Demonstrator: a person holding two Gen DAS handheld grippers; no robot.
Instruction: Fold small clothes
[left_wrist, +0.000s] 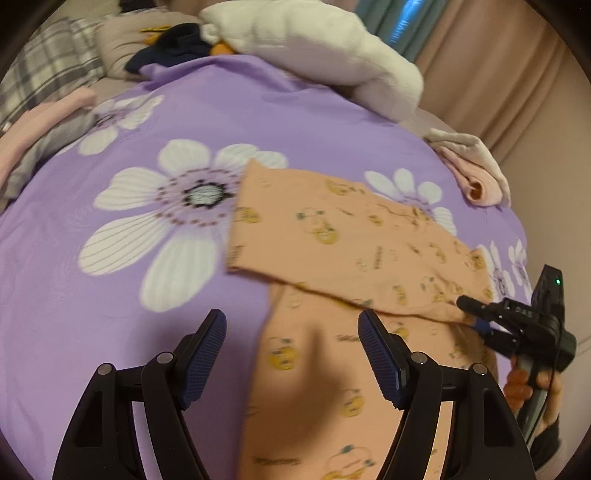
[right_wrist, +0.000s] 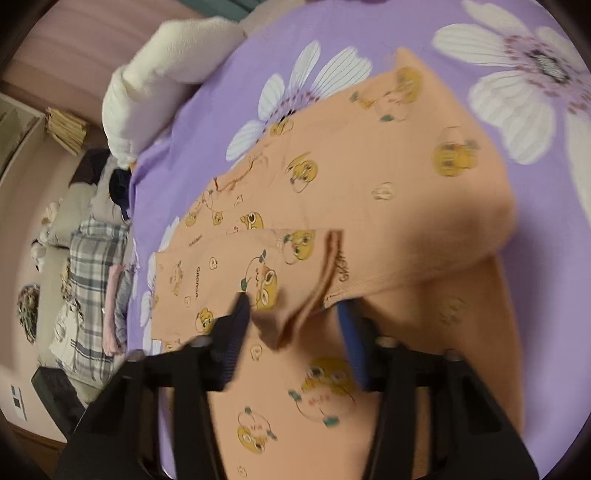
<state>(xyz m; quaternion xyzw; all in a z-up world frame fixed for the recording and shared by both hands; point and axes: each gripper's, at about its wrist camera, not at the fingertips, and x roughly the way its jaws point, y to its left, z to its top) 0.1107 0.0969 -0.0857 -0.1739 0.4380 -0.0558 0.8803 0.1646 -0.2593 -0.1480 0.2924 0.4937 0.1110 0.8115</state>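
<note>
Blue-padded fingers (left_wrist: 207, 354) of the left gripper (left_wrist: 291, 354) stand wide apart above the peach garment (left_wrist: 332, 229), nothing between them. That garment, printed with yellow cartoon figures, lies partly folded over itself on the purple flowered bedsheet (left_wrist: 110, 302). The right gripper (right_wrist: 295, 321) has a raised fold of the same cloth between its jaws; blur makes it hard to tell whether the pads press on it. White bedding (left_wrist: 314, 44) is heaped at the sheet's far edge.
</note>
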